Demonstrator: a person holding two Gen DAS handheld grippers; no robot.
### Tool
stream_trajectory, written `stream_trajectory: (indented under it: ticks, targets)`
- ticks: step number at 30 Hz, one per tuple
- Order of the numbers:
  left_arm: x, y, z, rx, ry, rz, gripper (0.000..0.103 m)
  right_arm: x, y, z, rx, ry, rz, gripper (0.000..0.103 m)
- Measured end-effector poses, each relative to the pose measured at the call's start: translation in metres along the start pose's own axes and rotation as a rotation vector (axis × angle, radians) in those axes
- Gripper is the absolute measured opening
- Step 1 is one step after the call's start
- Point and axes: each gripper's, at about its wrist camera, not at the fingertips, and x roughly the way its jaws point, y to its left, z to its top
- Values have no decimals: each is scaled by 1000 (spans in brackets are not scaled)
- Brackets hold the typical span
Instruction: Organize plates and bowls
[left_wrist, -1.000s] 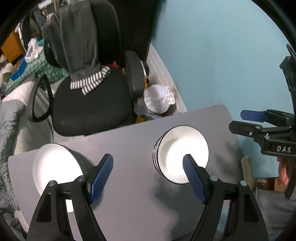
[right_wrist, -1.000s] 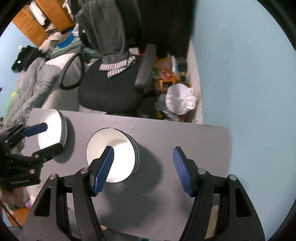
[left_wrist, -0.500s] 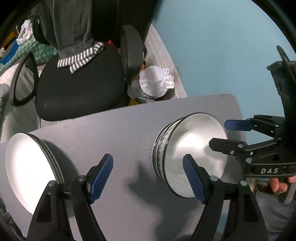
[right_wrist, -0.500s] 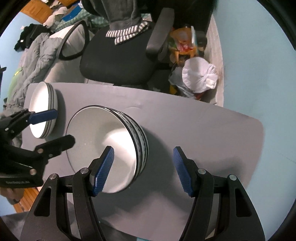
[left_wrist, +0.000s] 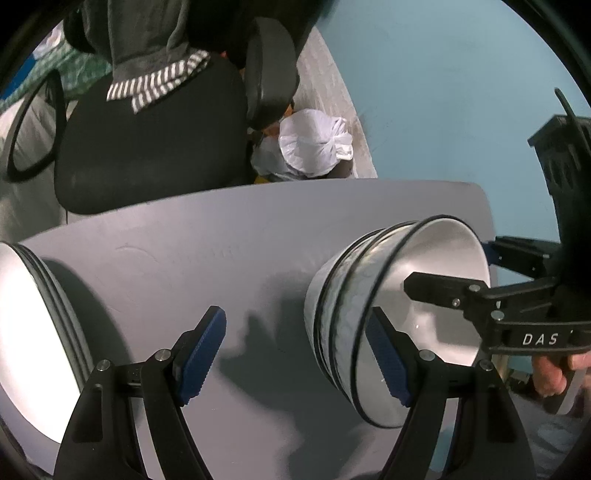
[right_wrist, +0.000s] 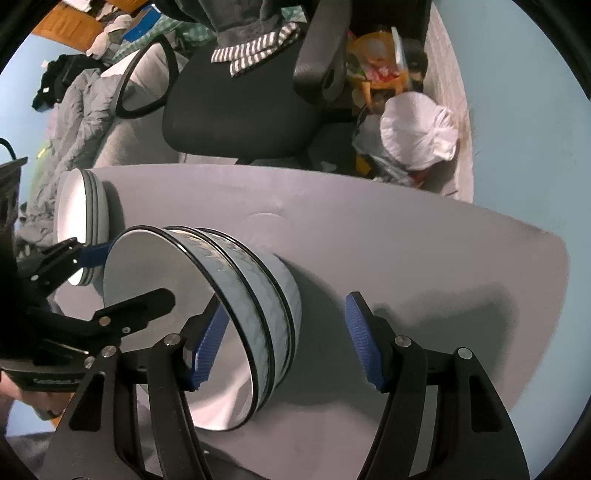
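Observation:
A stack of white bowls with black rims stands on the grey table; it also shows in the right wrist view. A stack of white plates sits at the table's left, seen too in the right wrist view. My left gripper is open, low over the table just left of the bowls, its right finger by their side. My right gripper is open, straddling the bowl stack's right wall, with its left finger inside the top bowl.
A black office chair with grey clothing draped on it stands beyond the table's far edge. A white bag and clutter lie on the floor by the blue wall. A bed with grey bedding is at far left.
Both grippers have come down and closer to the bowl stack. The right gripper's left finger now reaches inside the top bowl. Bowls and plates have not moved.

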Motion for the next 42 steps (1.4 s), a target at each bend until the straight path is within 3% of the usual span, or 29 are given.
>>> stream_trajectory:
  ticks: [5,7,11,13,22,30,37,42]
  targets:
    - [5,3,0,-20,17,-23,77,6,-5,1,33,5,39,60]
    - [6,3,0,-14,21,-22,64,7,-7,1,51,12,63,52]
    - [6,2,0,-9,34,-61,52,8,-7,1,85,24,91,47]
    - [5,-1,1,4,38,-63,48,8,-8,0,114,17,125,38]
    - [5,-12,3,57,60,-78,29,4,-5,-13,192,-66,97,39]
    - [4,-15,4,98,62,-43,27,10,-4,-29,246,-51,127,36]
    - [7,-14,8,84,81,-61,27,19,-24,-29,337,1,259,38]
    - [9,-13,8,68,84,-58,27,20,-16,-29,285,-13,246,44]
